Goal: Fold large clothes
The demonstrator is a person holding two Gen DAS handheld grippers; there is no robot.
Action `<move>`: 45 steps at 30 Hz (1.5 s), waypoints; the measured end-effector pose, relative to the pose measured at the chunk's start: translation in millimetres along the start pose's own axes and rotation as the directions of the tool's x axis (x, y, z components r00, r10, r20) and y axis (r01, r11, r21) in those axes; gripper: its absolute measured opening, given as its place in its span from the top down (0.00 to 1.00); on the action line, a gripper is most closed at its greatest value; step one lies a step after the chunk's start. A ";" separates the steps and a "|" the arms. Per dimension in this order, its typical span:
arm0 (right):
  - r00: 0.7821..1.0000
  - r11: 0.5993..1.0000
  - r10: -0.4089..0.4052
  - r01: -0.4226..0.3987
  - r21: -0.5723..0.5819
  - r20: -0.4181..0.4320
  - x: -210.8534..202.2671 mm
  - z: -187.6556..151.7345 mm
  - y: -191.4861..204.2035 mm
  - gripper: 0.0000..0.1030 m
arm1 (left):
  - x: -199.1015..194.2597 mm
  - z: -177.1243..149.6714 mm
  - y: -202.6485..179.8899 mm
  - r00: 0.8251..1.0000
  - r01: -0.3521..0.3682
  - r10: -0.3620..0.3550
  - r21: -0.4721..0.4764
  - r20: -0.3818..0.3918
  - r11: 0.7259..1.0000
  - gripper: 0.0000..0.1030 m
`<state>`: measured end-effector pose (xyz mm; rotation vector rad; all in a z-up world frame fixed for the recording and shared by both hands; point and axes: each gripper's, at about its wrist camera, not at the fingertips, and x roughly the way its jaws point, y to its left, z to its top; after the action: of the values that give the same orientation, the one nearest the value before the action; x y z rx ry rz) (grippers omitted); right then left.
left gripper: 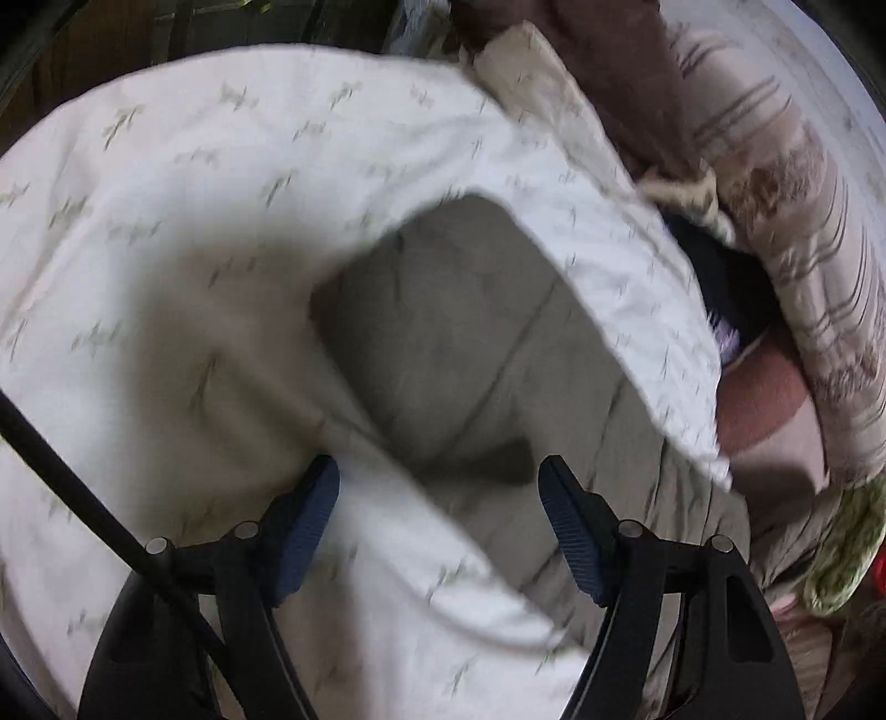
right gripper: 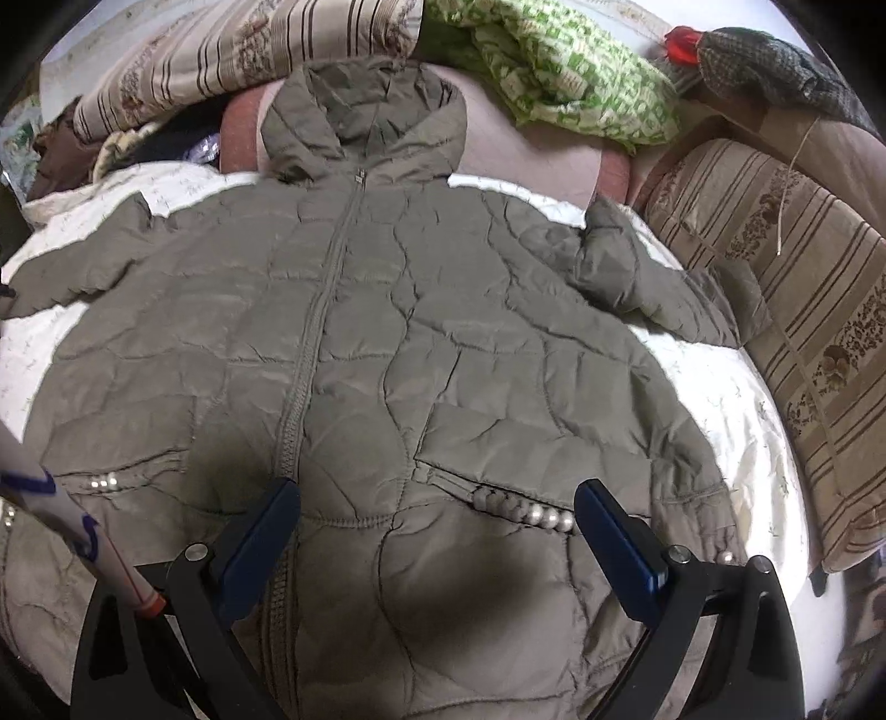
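The bed (right gripper: 736,399), covered in a white sheet with a faint sprig print, carries everything in view. Spread across it, front side up, lies an olive-grey quilted jacket (right gripper: 387,332), zip closed, hood (right gripper: 365,116) toward the far pillows, both sleeves out to the sides. The right sleeve (right gripper: 653,282) is crumpled near a striped cushion (right gripper: 803,310). A second striped pillow (right gripper: 232,50) and a green-and-white patterned cloth (right gripper: 559,66) sit beyond the hood. A row of pearl-like beads (right gripper: 531,512) trims the pocket opening on the jacket's lower front.

The left wrist view is motion-blurred: a fold of white sheet (left gripper: 194,232) wraps around part of the grey jacket (left gripper: 443,343).

The right hand-held gripper (right gripper: 437,531) hovers above the jacket's lower front, jaws wide apart, nothing between them. The left hand-held gripper (left gripper: 440,498) has its jaws apart over the sheet fold and jacket; the pads press on nothing.
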<state>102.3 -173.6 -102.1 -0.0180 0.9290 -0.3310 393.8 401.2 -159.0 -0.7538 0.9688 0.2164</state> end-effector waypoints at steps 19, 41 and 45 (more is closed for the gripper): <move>0.999 1.000 0.008 -0.008 -0.005 0.035 -1.3 -1.8 2.5 0.04 | -78.6 -13.8 -99.8 0.996 0.035 -0.054 0.246 0.072 0.969 0.88; 0.996 0.983 0.033 -0.048 0.175 0.084 -46.6 -22.8 -86.1 0.04 | -49.1 -325.4 -255.8 0.959 0.254 -0.107 0.623 -0.264 0.739 0.78; 0.996 0.982 0.072 -0.082 0.170 0.060 -41.6 -12.8 -82.8 0.03 | -93.2 -330.6 -243.8 0.951 0.309 -0.228 0.657 -0.209 0.688 0.49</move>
<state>46.7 -238.6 -64.3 0.1673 0.8430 -0.3368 239.2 17.8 -78.5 -0.2051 0.9355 -0.4445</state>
